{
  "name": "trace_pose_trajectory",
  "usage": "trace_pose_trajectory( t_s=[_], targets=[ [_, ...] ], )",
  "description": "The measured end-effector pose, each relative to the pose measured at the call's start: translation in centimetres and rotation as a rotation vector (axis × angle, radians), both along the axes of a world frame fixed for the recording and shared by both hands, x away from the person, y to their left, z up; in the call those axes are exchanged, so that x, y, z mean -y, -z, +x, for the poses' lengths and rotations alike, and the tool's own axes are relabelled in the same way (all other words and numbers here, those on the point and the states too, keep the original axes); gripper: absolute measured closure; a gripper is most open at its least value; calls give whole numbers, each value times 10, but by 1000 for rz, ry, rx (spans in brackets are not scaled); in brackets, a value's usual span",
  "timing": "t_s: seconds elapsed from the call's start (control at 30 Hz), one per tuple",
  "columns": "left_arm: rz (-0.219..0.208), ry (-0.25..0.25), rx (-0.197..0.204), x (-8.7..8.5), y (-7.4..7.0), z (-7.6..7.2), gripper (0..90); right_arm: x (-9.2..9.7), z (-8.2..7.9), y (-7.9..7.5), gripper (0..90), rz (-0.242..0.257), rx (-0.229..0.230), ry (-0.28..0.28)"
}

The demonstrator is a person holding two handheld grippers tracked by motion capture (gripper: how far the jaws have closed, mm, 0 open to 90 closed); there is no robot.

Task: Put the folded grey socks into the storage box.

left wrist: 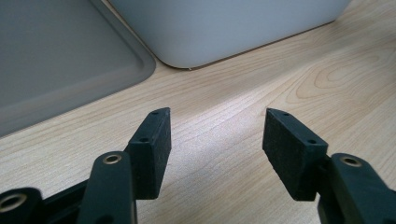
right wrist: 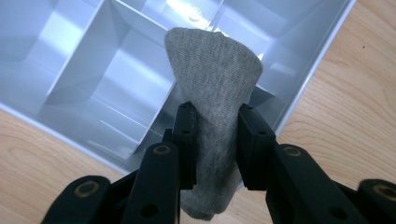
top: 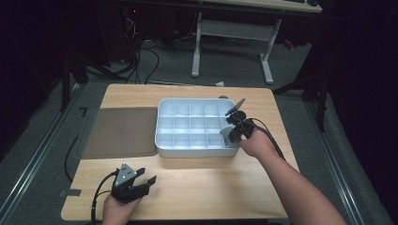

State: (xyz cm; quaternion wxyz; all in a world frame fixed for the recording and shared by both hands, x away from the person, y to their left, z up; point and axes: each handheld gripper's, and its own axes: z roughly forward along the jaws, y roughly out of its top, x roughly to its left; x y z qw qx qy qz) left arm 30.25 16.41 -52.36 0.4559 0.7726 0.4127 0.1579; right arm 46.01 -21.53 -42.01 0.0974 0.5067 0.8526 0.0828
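Observation:
A white divided organizer tray (top: 165, 125) stands in the middle of the wooden table. My right gripper (top: 231, 133) hovers over the tray's near right corner, shut on a rolled grey sock (right wrist: 215, 88). The sock's rounded end pokes out past the jaws above the tray's compartments (right wrist: 116, 70). The same sock (top: 225, 134) appears as a small grey patch in the high view. My left gripper (top: 143, 182) rests near the table's front left, open, with bare wood between its pads (left wrist: 152, 147).
A flat grey lid (top: 119, 132) lies just left of the tray; its rounded corner (left wrist: 70, 56) and the tray's white wall (left wrist: 219, 28) lie ahead of the left gripper. A desk frame (top: 232, 35) stands on the floor beyond the table.

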Motion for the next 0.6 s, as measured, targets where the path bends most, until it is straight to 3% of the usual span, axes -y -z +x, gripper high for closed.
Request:
trace_pose_trajectory(
  t_s=[0.13, 0.57, 0.6],
  targets=[
    [-1, 0, 0, 0, 0, 0, 426, -1, 5, 5, 727, -10, -36, 35],
    [7, 8, -6, 0, 2, 1, 425, -6, 12, 20, 735, -49, -85, 14],
    [5, 10, -5, 0, 2, 1, 425, -5, 13, 21, 736, -51, -82, -5]
  ],
)
